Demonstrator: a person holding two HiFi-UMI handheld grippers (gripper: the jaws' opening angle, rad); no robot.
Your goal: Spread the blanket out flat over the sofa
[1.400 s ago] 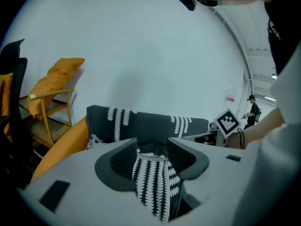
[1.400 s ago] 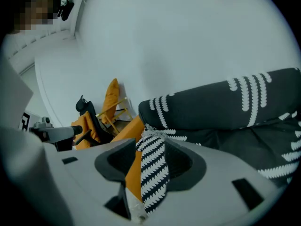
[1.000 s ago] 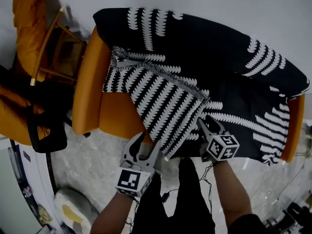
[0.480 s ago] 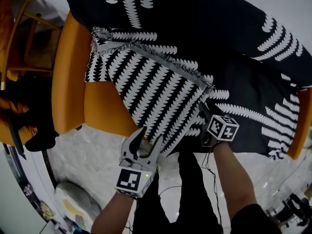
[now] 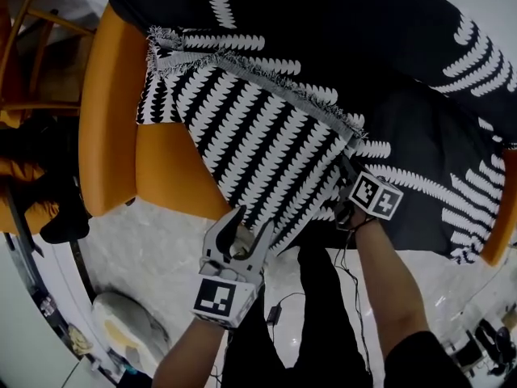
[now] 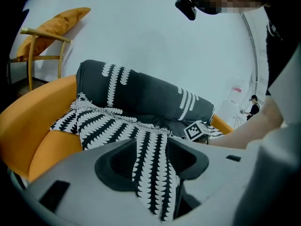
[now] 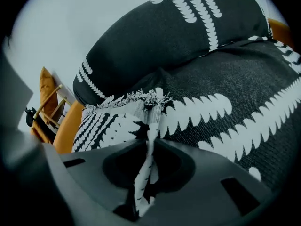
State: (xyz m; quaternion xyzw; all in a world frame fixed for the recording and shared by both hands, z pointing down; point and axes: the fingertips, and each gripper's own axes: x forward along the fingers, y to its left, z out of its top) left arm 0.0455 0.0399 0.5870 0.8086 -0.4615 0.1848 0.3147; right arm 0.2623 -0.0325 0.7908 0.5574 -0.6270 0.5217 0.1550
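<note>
A pale wall [image 6: 155, 41] is behind the orange sofa [image 5: 109, 136], and the floor [image 5: 153, 241] is shiny stone. The black blanket [image 5: 363, 47] lies over the back and most of the seat. One part, the flap [image 5: 258, 144], is turned over, so its white side shows.

The fringe of the flap runs in a long slant. It starts near the sofa's left arm and comes down to my right claw [image 7: 149, 147]. That claw has just been closing, and now it pinches a thin fold of the blanket right at the fringe.

My left claw [image 5: 252, 219] is at the front of the sofa, by the flap's pointed tip. Its jaws are wide apart. The tip hangs between them, loose, and I don't think it is pinched.

The left side of the seat is bare orange. The flap lies just beside it, nearer my left claw. I think the flap has to go that way.
</note>
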